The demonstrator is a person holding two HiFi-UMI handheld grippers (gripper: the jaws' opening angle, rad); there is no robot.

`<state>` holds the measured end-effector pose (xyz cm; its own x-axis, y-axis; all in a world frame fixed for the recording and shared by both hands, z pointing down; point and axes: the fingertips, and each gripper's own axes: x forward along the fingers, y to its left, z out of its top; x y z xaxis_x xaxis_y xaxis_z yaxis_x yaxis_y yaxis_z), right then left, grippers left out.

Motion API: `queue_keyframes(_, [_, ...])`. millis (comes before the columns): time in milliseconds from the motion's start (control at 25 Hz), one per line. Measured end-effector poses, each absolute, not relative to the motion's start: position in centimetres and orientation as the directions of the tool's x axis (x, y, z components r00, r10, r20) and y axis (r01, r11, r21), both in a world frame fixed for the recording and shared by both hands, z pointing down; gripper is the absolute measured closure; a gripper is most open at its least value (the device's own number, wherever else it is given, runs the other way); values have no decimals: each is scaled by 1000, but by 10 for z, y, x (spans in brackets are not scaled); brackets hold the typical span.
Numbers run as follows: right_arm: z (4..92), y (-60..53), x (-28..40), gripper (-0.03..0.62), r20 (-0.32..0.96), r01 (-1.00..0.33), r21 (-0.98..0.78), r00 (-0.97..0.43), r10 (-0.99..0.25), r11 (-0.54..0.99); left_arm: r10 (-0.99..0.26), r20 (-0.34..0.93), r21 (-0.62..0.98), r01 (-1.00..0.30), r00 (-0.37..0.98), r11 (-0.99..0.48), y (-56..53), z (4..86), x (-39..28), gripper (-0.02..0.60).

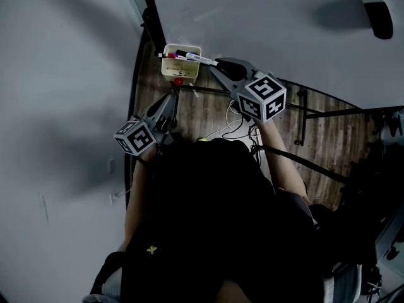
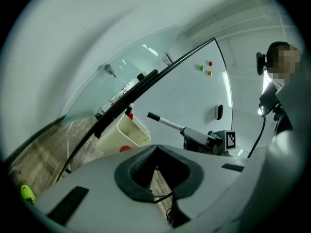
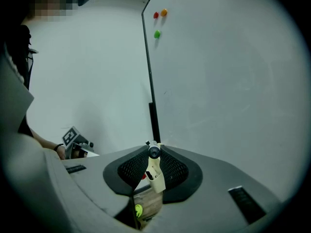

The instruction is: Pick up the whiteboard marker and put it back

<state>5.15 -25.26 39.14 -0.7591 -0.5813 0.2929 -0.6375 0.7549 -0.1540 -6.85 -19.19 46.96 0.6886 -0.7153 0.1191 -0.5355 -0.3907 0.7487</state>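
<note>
A white whiteboard marker point(image 1: 199, 58) with a dark cap lies level in my right gripper point(image 1: 216, 65), which is shut on its rear part. Its capped end reaches out over a cream holder box point(image 1: 181, 70) fixed at the whiteboard's lower corner; other markers lie in that box. In the right gripper view the marker point(image 3: 154, 152) shows end-on between the dark pads point(image 3: 172, 168), with the box below. The left gripper view shows the marker point(image 2: 165, 122) just right of the box point(image 2: 130, 132). My left gripper point(image 1: 171, 100) hangs below the box, shut and holding nothing.
The whiteboard point(image 1: 284, 24) carries an eraser point(image 1: 379, 16) and coloured magnets point(image 3: 157, 34). Its black frame point(image 2: 146, 84) runs beside the box. Cables point(image 1: 237, 126) and a yellow-green ball point(image 2: 27, 194) lie on the wooden floor. Another person point(image 2: 291, 106) stands to the right.
</note>
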Motion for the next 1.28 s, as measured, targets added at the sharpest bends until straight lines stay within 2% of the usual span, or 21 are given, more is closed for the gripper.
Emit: queue_keyframes(1280, [431, -296, 32, 523, 358, -643, -193, -750, -556, 742, -699, 185, 733, -571, 691, -370, -172, 470, -96, 549])
